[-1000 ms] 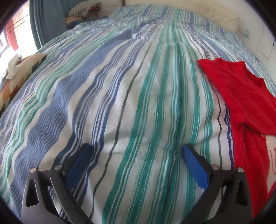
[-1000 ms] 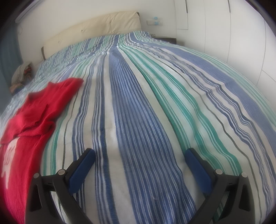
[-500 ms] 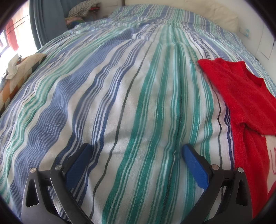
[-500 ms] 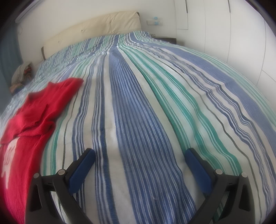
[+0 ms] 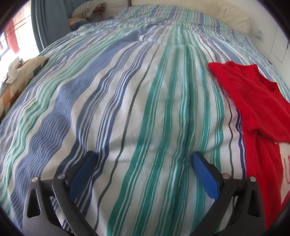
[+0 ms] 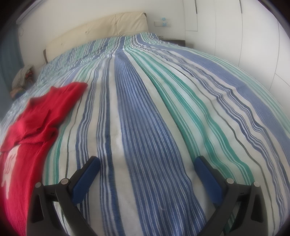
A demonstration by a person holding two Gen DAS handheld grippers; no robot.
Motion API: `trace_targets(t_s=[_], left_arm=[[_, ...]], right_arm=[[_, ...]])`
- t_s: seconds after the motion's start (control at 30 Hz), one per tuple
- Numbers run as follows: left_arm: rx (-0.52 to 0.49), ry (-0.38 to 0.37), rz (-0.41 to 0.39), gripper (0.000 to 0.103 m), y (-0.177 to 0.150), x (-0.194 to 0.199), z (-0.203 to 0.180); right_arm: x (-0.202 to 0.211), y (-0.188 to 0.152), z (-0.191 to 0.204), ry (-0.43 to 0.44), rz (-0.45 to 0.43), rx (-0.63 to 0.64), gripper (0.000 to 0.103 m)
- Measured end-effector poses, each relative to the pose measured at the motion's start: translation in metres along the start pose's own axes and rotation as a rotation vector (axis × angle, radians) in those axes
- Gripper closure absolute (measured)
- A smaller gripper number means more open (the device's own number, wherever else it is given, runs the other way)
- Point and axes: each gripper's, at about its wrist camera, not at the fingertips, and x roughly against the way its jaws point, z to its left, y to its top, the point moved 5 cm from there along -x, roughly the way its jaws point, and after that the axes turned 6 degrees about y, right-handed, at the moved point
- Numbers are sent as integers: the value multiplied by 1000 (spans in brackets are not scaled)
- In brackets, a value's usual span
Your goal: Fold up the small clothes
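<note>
A red knitted sweater (image 5: 257, 109) lies on the striped bedspread (image 5: 126, 99), at the right edge of the left wrist view, with a sleeve folded across its body. It also shows in the right wrist view (image 6: 36, 123), at the left edge, with a white pattern on its front. My left gripper (image 5: 143, 159) is open and empty, low over the bedspread, left of the sweater. My right gripper (image 6: 146, 163) is open and empty over the bedspread (image 6: 163, 109), right of the sweater.
A cream headboard (image 6: 97, 30) and white wardrobe doors (image 6: 253, 36) stand behind and right of the bed. A pile of clothes (image 5: 87, 10) lies at the far left corner. A patterned cushion (image 5: 23, 72) with a white cloth sits at the bed's left edge, near a blue curtain (image 5: 49, 21).
</note>
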Motion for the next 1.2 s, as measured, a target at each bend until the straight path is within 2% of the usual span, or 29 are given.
trace_targets(t_s=[1.0, 1.07, 1.2], left_arm=[[1, 0, 0, 0, 0, 0, 0], [14, -16, -15, 0, 1, -4, 1], [32, -38, 4, 0, 4, -5, 3]], right_arm=[[0, 1, 1, -1, 1, 1, 0], [0, 1, 2, -2, 0, 1, 0], [0, 1, 3, -4, 2, 3, 0]])
